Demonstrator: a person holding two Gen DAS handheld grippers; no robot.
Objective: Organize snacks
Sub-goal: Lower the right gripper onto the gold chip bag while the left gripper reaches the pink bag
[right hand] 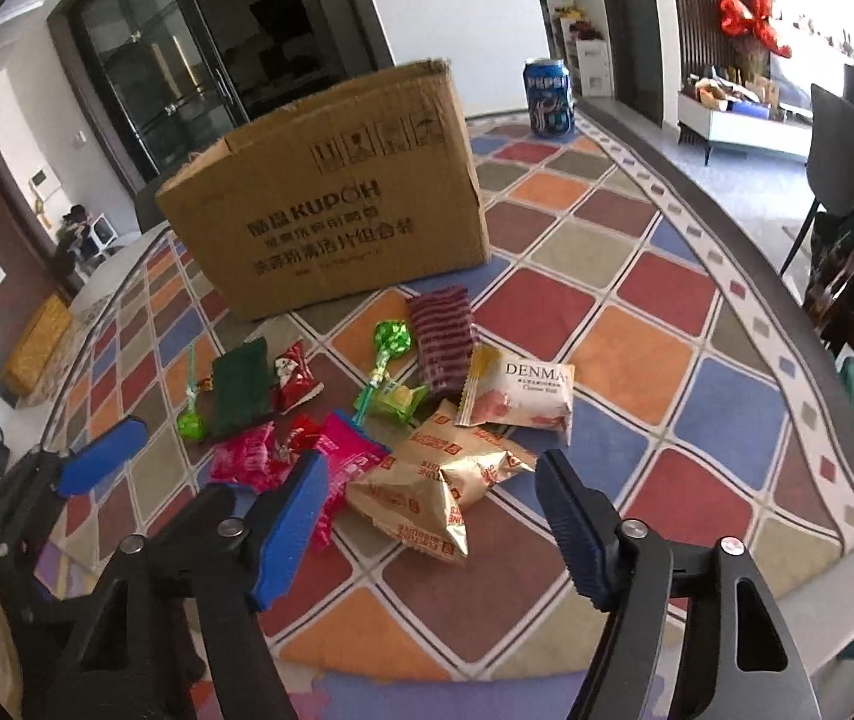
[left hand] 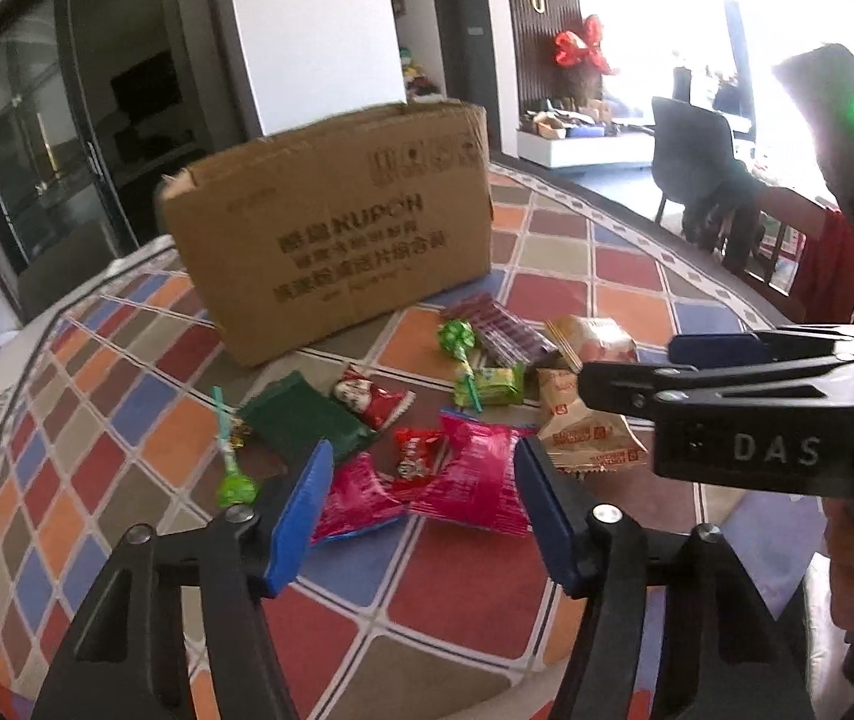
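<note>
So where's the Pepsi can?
The Pepsi can shows only in the right wrist view, standing upright on the patterned tablecloth at the far edge, just right of the cardboard box and well behind the snack pile.

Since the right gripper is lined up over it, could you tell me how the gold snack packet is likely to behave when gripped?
The gold snack packet looks puffy and creased, so it probably crumples under the pads. Its glossy foil may slip. It seems light and might drag the neighbouring pink packet.
</note>
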